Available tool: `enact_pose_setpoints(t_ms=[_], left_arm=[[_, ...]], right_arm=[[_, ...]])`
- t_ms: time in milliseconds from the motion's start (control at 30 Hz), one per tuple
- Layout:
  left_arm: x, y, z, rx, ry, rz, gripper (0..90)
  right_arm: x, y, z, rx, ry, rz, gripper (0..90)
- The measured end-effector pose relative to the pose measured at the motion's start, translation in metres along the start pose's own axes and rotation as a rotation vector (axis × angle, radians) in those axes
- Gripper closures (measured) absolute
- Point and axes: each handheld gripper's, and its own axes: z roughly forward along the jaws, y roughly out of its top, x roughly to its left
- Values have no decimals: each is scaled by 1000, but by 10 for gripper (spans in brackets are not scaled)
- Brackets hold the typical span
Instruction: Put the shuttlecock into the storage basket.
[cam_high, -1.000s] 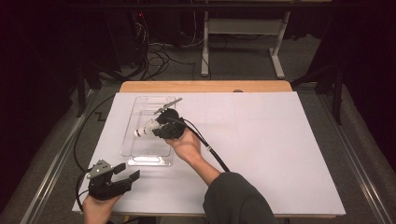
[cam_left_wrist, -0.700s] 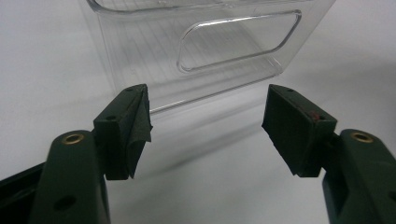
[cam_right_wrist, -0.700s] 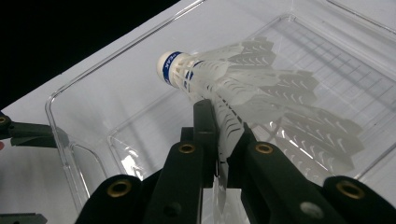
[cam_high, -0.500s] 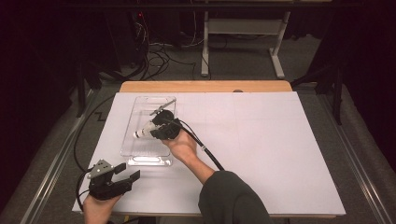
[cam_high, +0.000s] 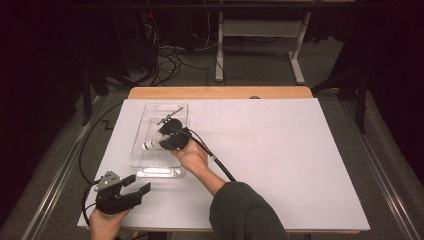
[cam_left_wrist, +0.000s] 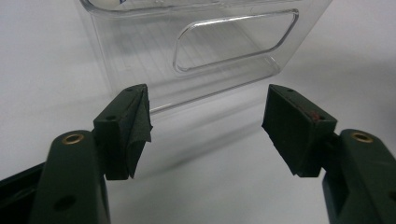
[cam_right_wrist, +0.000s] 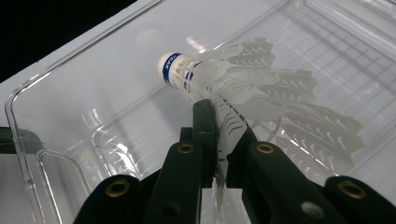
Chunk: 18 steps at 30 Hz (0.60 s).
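Observation:
A clear plastic bin (cam_high: 136, 150) lies on the white table, left of centre. My right gripper (cam_high: 167, 140) hangs over its middle, shut on the feather skirt of a white shuttlecock (cam_high: 151, 144). In the right gripper view the shuttlecock (cam_right_wrist: 243, 84) has a white cork with a blue band, pointing away, and the right gripper (cam_right_wrist: 219, 140) pinches one feather edge above the bin floor (cam_right_wrist: 70, 93). My left gripper (cam_high: 137, 183) rests near the table's front left corner, open and holding nothing. In the left gripper view the left gripper (cam_left_wrist: 205, 126) faces the bin's near end wall (cam_left_wrist: 224, 46).
A thin dark metal object (cam_high: 170, 116) lies at the far end of the bin. The table's wooden far edge (cam_high: 220, 92) borders the white sheet. Cables (cam_high: 220, 162) trail from both grippers. Bare white table (cam_high: 300, 150) spreads to the right.
My right hand has drifted slightly left and nearer over the bin, still gripping the shuttlecock. The left gripper has stayed where it was.

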Motion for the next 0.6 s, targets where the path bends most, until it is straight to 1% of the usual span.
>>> enact_pose_setpoints(t_ms=[67,100,133,367,433,467,600], left_arm=[[0,0,0,0,-1,-1,329],[0,0,0,1,-2,-1,329],[0,0,0,2,-3,-1,329],[0,0,0,1,-4,-3,329],[0,0,0,1,-4,-3,329],[0,0,0,1,-4,-3,329],[1,0,-1,-1,-2,-5,329]], right_arm=[[0,1,1,6,2,-4,871],[1,1,1,13,-1,2,869],[1,1,2,14,-2,-11,868],[4,3,5,43,5,-18,856],[5,3,6,42,3,-24,852],[6,3,7,42,3,-18,850],[6,4,7,41,13,-25,834]])
